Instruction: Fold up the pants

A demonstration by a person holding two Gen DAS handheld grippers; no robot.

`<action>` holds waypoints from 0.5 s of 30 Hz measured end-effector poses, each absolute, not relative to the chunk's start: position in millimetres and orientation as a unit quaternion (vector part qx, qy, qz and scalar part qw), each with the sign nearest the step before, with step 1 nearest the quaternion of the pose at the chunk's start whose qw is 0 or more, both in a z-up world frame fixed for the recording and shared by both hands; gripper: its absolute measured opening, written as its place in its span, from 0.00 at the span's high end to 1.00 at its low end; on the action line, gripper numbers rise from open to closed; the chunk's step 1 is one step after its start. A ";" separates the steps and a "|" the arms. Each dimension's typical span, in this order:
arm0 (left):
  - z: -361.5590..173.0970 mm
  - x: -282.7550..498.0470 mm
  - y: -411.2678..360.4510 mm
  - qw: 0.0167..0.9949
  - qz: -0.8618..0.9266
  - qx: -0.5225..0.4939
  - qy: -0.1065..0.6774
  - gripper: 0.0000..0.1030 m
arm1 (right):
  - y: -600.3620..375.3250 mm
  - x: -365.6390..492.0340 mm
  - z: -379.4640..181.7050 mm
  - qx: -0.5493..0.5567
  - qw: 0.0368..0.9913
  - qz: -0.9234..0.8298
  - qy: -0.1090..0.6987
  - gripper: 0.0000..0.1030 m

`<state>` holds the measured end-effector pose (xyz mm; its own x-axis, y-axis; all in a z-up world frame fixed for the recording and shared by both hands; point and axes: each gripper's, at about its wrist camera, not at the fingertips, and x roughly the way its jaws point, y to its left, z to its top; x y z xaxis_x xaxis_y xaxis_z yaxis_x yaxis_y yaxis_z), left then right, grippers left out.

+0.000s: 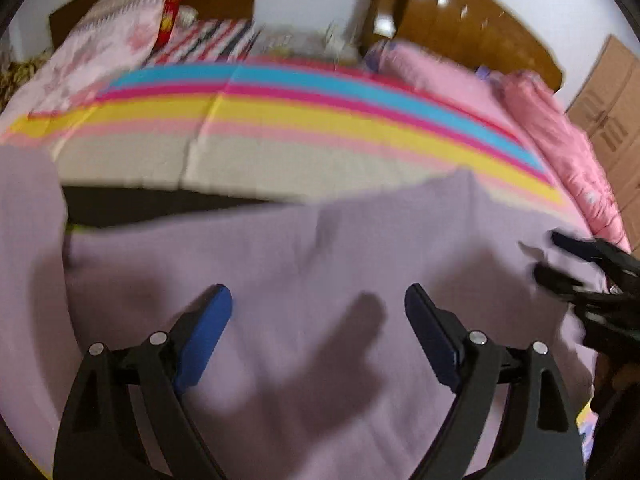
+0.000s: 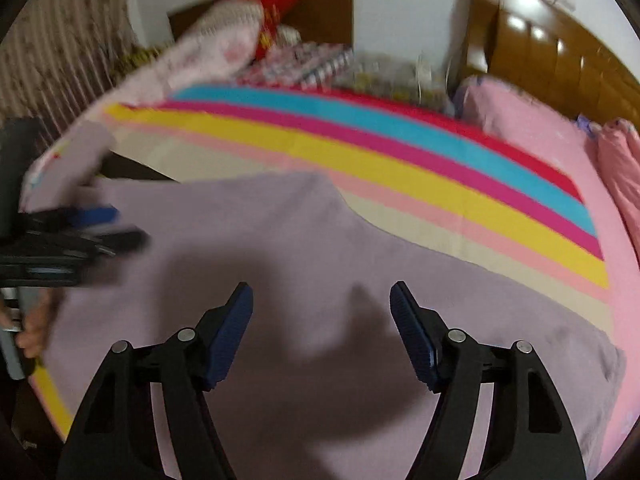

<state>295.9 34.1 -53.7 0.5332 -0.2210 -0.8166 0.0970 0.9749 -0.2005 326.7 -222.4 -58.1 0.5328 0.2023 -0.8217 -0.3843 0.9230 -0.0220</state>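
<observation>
Two grippers hover over one pair of lilac pants (image 1: pixel 304 264), a soft, matte, fleece-like cloth spread broad and nearly flat on the bed, its far edge dipping in a shallow curve; a few faint creases run across it and the shadows of the tools fall dark on it; the left gripper (image 1: pixel 318 312) stands with its jaws spread wide, nothing between them, its two black plastic arms each ending in a flat blue ribbed pad with two silver rivets per arm; the right gripper (image 2: pixel 321 308) is likewise spread, a little less widely, empty, hanging above the cloth rather than pinching it; each tool also appears blurred at the edge of the other's view; a hand (image 2: pixel 34 328) grips the left tool's handle in the right wrist view. Under the pants lies one striped sheet (image 1: pixel 320 120), smooth and woven, with bands of cream, pale pink, yellow, magenta, cyan and red; beyond it one pink quilt (image 1: pixel 560 144), puffy and stitched, lies along the right side; one floral pillow (image 1: pixel 104 44) leans at the far left; one glossy brown wooden headboard (image 2: pixel 560 52) with padded panels stands behind; a narrow dark strip (image 1: pixel 140 204) lies at the pants' far left edge, what it is I cannot tell.
</observation>
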 end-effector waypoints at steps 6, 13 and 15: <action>-61.2 296.2 24.1 0.890 -0.095 -0.039 0.444 0.02 | -249.8 353.7 -72.7 -0.040 0.878 0.148 0.454 0.26; -25.8 265.7 60.1 0.906 -0.124 -0.162 0.370 0.02 | -241.9 355.5 -75.8 -0.057 0.877 0.147 0.455 0.17; -13.1 238.7 92.6 0.919 -0.101 -0.188 0.330 0.02 | -239.5 348.8 -82.9 -0.059 0.877 0.146 0.455 0.17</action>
